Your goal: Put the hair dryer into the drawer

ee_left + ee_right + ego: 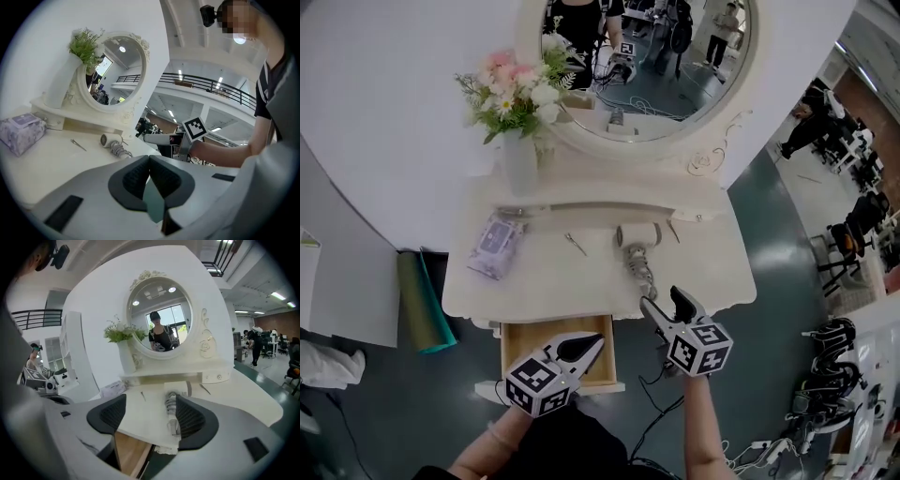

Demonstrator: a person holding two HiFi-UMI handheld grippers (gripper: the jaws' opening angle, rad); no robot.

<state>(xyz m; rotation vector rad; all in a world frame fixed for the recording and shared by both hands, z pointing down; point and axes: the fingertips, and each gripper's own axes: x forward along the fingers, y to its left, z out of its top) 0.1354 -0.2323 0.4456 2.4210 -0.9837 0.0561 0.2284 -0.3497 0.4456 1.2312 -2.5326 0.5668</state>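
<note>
Left gripper (pixel 596 341) closed empty, right gripper (pixel 663 300) jaws apart near the cord (pixel 639 269); hair dryer (pixel 638 234) on counter (pixel 572 281) likely light, rigid, slick: take its handle, cord will drag.

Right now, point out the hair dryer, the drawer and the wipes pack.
hair dryer (pixel 639 235): head view, on its barrel.
drawer (pixel 528 339): head view, on the bare wooden bottom of the open drawer.
wipes pack (pixel 495 246): head view, on the middle of its top face.
</note>
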